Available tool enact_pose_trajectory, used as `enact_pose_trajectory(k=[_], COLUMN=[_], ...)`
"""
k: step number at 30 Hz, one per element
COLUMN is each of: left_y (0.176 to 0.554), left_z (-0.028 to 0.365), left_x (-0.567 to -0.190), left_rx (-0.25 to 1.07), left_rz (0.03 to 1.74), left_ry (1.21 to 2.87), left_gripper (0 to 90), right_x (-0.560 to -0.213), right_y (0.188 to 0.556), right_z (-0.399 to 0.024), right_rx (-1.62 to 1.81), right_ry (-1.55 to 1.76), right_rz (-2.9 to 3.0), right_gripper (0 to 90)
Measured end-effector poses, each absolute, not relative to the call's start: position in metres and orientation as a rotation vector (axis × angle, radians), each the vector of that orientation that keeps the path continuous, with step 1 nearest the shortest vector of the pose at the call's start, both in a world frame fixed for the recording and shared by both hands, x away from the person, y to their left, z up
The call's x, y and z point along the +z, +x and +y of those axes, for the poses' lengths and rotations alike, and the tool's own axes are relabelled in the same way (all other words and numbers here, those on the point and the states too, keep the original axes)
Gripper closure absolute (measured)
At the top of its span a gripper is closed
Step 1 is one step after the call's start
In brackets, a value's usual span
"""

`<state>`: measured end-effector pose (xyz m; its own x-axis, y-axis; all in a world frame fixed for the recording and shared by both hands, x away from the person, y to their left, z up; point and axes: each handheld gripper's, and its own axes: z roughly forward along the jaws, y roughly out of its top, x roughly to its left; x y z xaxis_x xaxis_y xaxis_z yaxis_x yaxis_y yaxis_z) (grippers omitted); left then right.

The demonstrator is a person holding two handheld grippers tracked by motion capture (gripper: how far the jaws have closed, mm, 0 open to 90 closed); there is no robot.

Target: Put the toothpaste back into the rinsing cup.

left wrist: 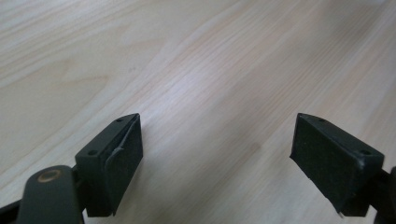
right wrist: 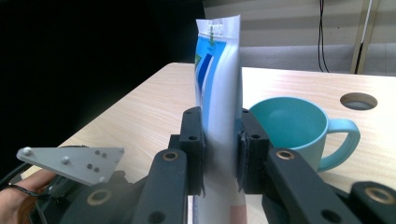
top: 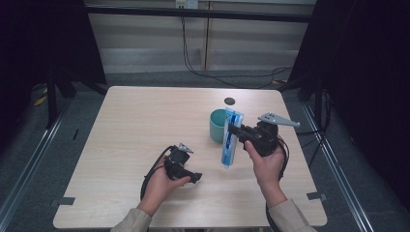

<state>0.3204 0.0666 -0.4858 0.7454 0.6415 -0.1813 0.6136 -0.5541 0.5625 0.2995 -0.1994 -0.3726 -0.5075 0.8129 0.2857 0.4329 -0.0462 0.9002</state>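
My right gripper point(top: 235, 129) is shut on a blue and white toothpaste tube point(top: 229, 140), held upright above the table with its flat crimped end up. In the right gripper view the pads point(right wrist: 194, 140) squeeze the toothpaste tube point(right wrist: 219, 93) from both sides. Just behind the tube stands a teal mug point(top: 217, 125); the right gripper view shows the mug point(right wrist: 299, 133) upright and empty, its handle to the right. My left gripper point(top: 193, 177) sits low over the table near the front, jaws apart, and its own view has nothing but bare wood between the fingers point(left wrist: 112, 158).
The light wooden table point(top: 145, 125) has a small round hole point(top: 229, 101) behind the mug. Dark curtains and black frame posts flank the table. Cables hang down the back wall. The left gripper's grey plate point(right wrist: 74, 161) is seen low in the right gripper view.
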Motion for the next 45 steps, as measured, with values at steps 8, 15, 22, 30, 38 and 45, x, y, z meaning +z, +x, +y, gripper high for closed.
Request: enact_pose_trajectory(k=[8, 15, 22, 30, 38, 45], left_y=[0.320, 0.316, 0.312, 0.306, 0.304, 0.303], left_z=[0.072, 0.075, 0.073, 0.072, 0.073, 0.074], left_x=[-0.488, -0.491, -0.493, -0.498, -0.501, -0.503], left_rx=[0.085, 0.140, 0.179, 0.211, 0.223, 0.233], left_rz=[0.918, 0.863, 0.836, 0.780, 0.767, 0.752], left_ry=[2.364, 2.377, 2.378, 2.384, 2.359, 2.346], left_gripper=[15.9, 15.2, 11.3, 5.9, 4.7, 2.0], right_x=[-0.367, -0.365, -0.360, -0.351, -0.340, -0.333], right_y=[0.304, 0.309, 0.312, 0.317, 0.323, 0.330], right_z=[-0.198, -0.197, -0.197, -0.195, -0.197, -0.199], right_rx=[1.537, 1.532, 1.540, 1.535, 1.548, 1.558], right_ry=[1.274, 1.249, 1.238, 1.215, 1.193, 1.191], right_rz=[1.890, 1.882, 1.866, 1.859, 1.831, 1.803], right_gripper=[75.9, 75.9, 75.9, 75.9, 75.8, 75.8])
